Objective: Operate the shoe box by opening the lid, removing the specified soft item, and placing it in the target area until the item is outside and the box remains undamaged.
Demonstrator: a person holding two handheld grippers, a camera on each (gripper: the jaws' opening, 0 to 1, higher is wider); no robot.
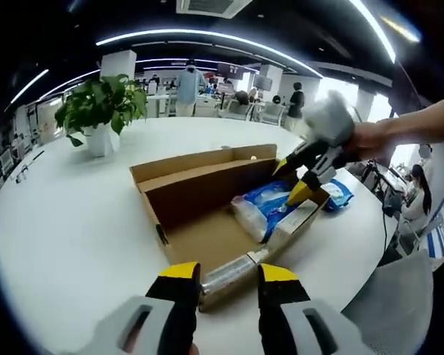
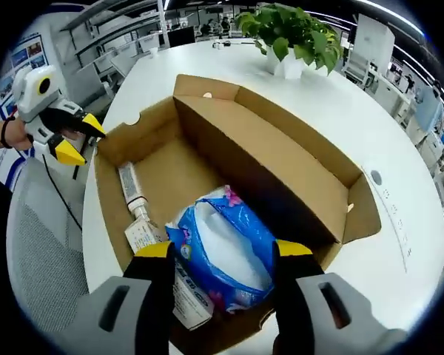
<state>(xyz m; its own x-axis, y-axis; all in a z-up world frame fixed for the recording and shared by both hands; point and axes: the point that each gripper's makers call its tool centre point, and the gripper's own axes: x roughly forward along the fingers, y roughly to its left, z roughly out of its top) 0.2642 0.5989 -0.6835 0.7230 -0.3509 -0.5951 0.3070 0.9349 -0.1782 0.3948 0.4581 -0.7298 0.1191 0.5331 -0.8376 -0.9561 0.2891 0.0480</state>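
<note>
Right gripper (image 2: 223, 250), jaws spread wide, hovers over a blue-and-white soft pack (image 2: 226, 251) lying inside the open cardboard shoe box (image 2: 281, 159) on a white table (image 2: 399, 155), while the left gripper (image 2: 80, 140), also open, waits beside the box's rim.

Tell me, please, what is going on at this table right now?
A person holds a tool in each hand over an open cardboard shoe box on a white table. The right tool is open, its jaws either side of a soft blue-and-white pack lying inside the box. The left tool is open near the box's edge by a tube. A second blue pack lies on the table outside. A potted plant stands beyond.
</note>
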